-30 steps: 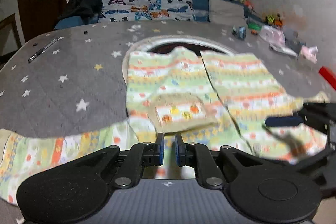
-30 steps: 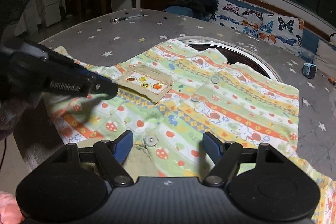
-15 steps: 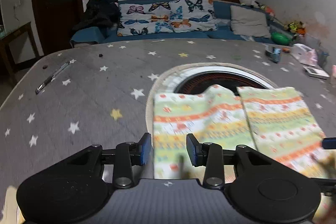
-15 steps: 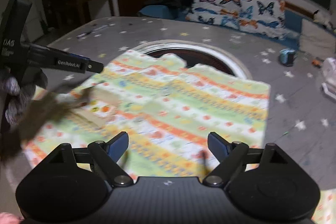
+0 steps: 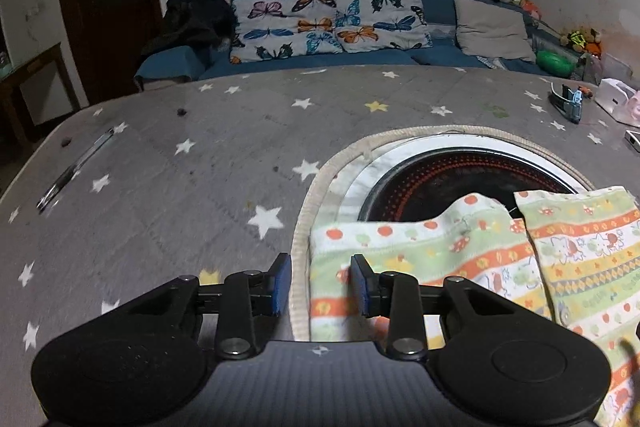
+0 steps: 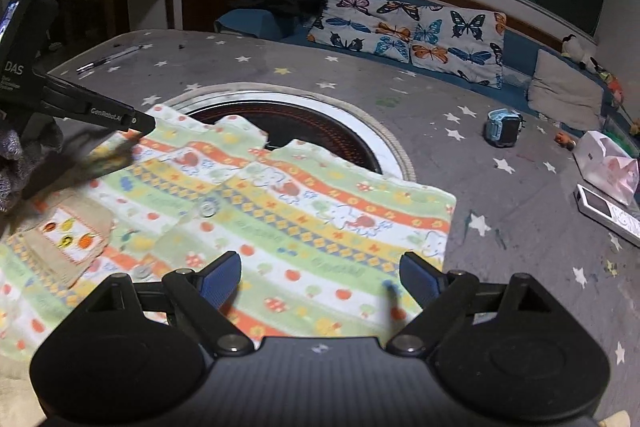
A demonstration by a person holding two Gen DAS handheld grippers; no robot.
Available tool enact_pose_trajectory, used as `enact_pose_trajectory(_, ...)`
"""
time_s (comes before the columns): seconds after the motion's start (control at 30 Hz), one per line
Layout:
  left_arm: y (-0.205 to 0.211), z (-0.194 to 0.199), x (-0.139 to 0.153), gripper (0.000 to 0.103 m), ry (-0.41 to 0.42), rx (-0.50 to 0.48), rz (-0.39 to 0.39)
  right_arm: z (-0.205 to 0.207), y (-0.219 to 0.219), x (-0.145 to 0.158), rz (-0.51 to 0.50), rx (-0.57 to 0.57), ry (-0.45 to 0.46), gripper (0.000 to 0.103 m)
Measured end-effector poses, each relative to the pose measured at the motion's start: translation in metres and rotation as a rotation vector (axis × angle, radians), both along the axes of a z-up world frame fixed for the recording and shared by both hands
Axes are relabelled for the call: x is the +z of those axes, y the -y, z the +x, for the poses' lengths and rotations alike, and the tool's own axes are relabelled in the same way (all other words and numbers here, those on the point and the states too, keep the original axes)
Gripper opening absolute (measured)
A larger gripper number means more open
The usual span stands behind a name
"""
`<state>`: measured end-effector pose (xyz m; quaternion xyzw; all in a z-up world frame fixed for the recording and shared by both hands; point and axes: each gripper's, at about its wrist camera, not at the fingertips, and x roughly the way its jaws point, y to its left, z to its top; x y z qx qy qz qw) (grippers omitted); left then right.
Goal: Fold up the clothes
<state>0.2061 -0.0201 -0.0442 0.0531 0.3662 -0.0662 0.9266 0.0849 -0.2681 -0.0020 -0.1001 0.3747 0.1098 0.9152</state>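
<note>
A child's striped shirt [image 6: 304, 223] with green, orange and yellow bands lies flat, front up, on the grey star-patterned table cover [image 5: 168, 187]. It has buttons and a beige chest pocket [image 6: 66, 241]. My left gripper [image 5: 319, 283] is open and empty, over the shirt's left shoulder edge [image 5: 400, 247]. It also shows in the right wrist view [image 6: 132, 125], above the shoulder. My right gripper [image 6: 320, 277] is wide open and empty, above the shirt's right half.
A round dark recess [image 6: 304, 131] with a rope rim sits under the collar. A pen [image 5: 76, 171] lies far left. A blue watch [image 6: 503, 127], a white box [image 6: 608, 163] and a remote [image 6: 608, 213] lie right. A sofa with butterfly pillows [image 5: 328, 19] stands behind.
My left gripper has opened from nearly shut and moved up along the shirt from the pocket area to the left shoulder. My right gripper has moved right and forward, staying open.
</note>
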Motion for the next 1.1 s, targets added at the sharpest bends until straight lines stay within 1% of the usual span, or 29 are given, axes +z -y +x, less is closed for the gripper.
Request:
enact_pose_trajectory(0.07,0.002,0.003,-0.001,0.033,0.006,-0.01,0.007,0.004,0.002,-0.002,-0.003,-0.005,-0.001,0.088)
enact_pose_trajectory(0.13,0.005,0.005,-0.001,0.026,0.013,-0.018,0.015,0.007,0.003,-0.002,-0.003,-0.009,0.0,0.088)
enact_pose_trajectory(0.2,0.006,0.005,-0.002,0.014,0.024,-0.022,0.031,0.01,0.004,-0.003,-0.005,-0.013,0.002,0.088)
enact_pose_trajectory(0.37,0.01,0.005,-0.004,0.005,0.054,-0.029,0.073,0.014,0.005,-0.005,-0.02,-0.024,0.009,0.088)
enact_pose_trajectory(0.47,0.011,0.005,-0.004,0.004,0.071,-0.023,0.105,0.016,0.006,-0.007,-0.033,-0.029,0.011,0.088)
enact_pose_trajectory(0.6,0.007,0.008,-0.004,0.004,0.075,-0.013,0.108,0.02,0.009,-0.012,-0.041,-0.047,-0.002,0.089)
enact_pose_trajectory(0.67,0.009,0.007,-0.005,0.004,0.082,-0.016,0.129,0.021,0.01,-0.014,-0.043,-0.052,-0.004,0.089)
enact_pose_trajectory(0.77,0.01,0.007,-0.006,0.005,0.085,-0.017,0.14,0.021,0.012,-0.015,-0.044,-0.056,-0.005,0.089)
enact_pose_trajectory(0.8,0.01,0.007,-0.006,0.006,0.086,-0.017,0.143,0.021,0.012,-0.015,-0.045,-0.057,-0.006,0.089)
enact_pose_trajectory(0.93,0.005,0.005,0.0,0.008,0.07,-0.002,0.114,0.021,0.014,-0.015,-0.048,-0.058,-0.002,0.089)
enact_pose_trajectory(1.0,0.004,-0.003,0.006,0.009,0.069,-0.008,0.08,0.022,0.016,-0.014,-0.048,-0.064,0.002,0.089)
enact_pose_trajectory(1.07,0.004,-0.013,0.011,0.009,0.057,-0.037,0.037,0.022,0.017,-0.012,-0.048,-0.069,0.005,0.089)
enact_pose_trajectory(1.1,0.006,-0.019,0.011,0.009,0.053,-0.053,0.035,0.019,0.017,-0.011,-0.047,-0.066,0.005,0.089)
